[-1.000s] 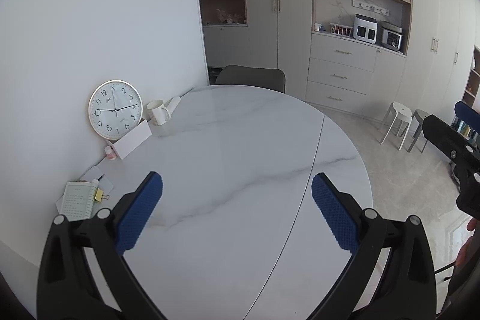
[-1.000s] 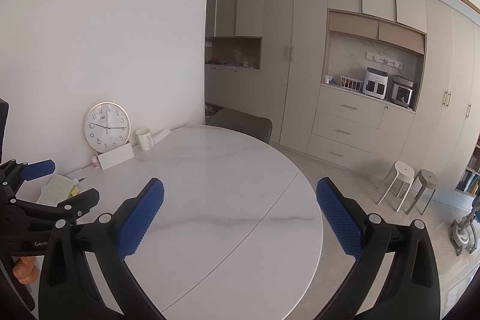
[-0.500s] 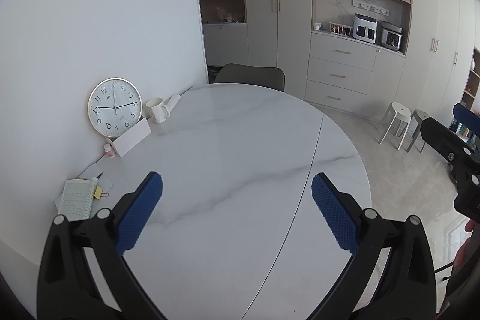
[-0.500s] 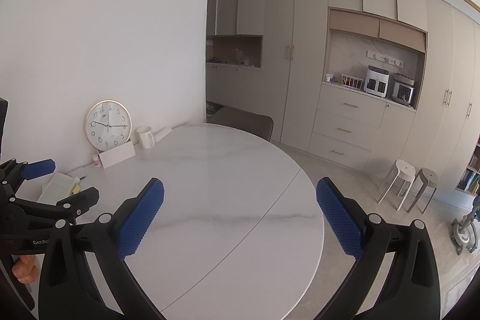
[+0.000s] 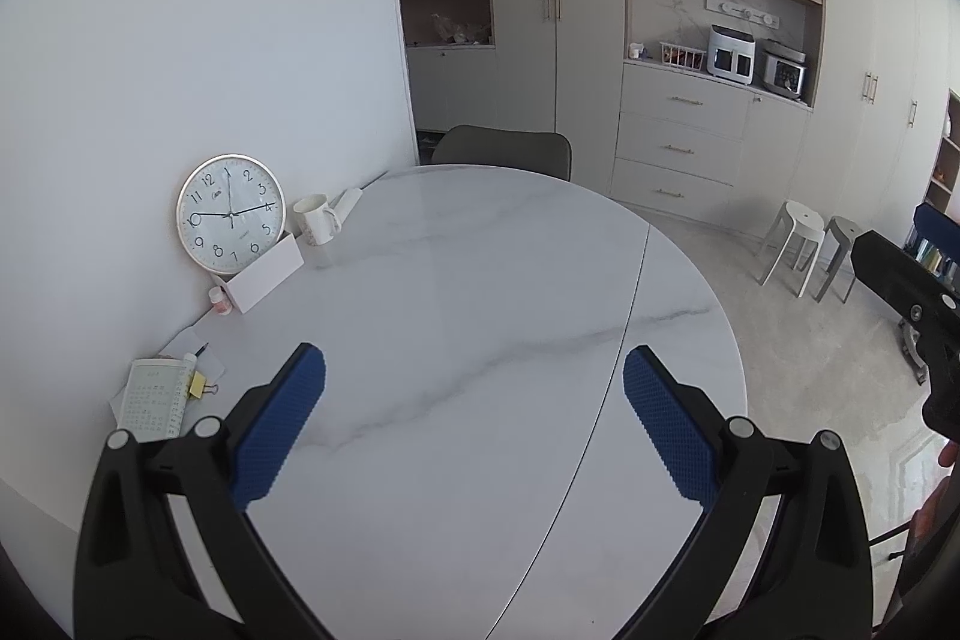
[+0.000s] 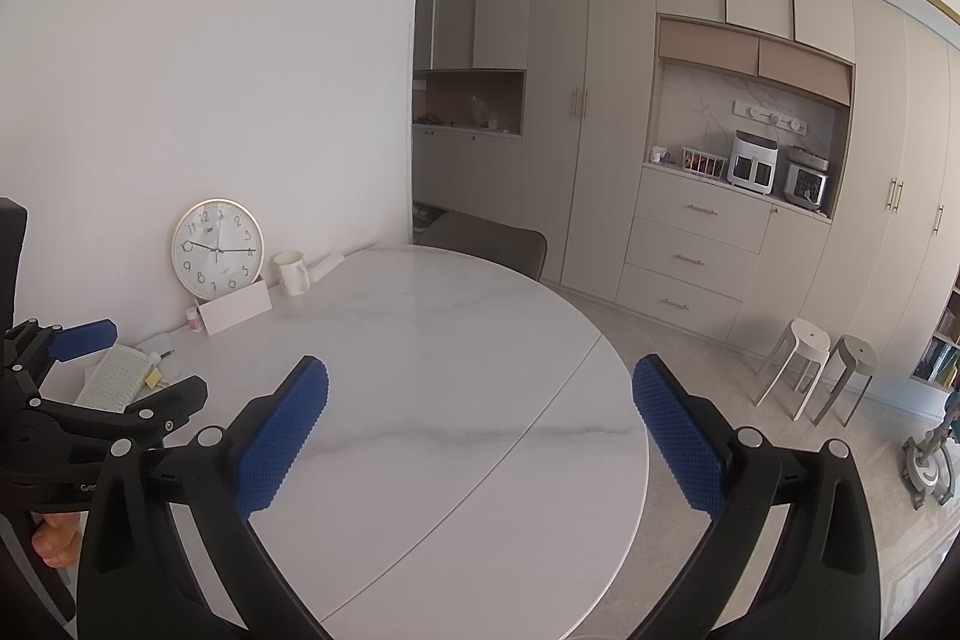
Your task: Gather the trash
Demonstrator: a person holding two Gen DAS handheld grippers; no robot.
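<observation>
- My left gripper is spread wide, empty, over the round marble table.
- My right gripper likewise gapes wide and empty.
- Trash: no obvious piece; paper scraps lie by the notebook near the wall clock.

One clock, one mug and one white box sit on one desk. Two stools stand on the floor. Two appliances sit on a shelf.
</observation>
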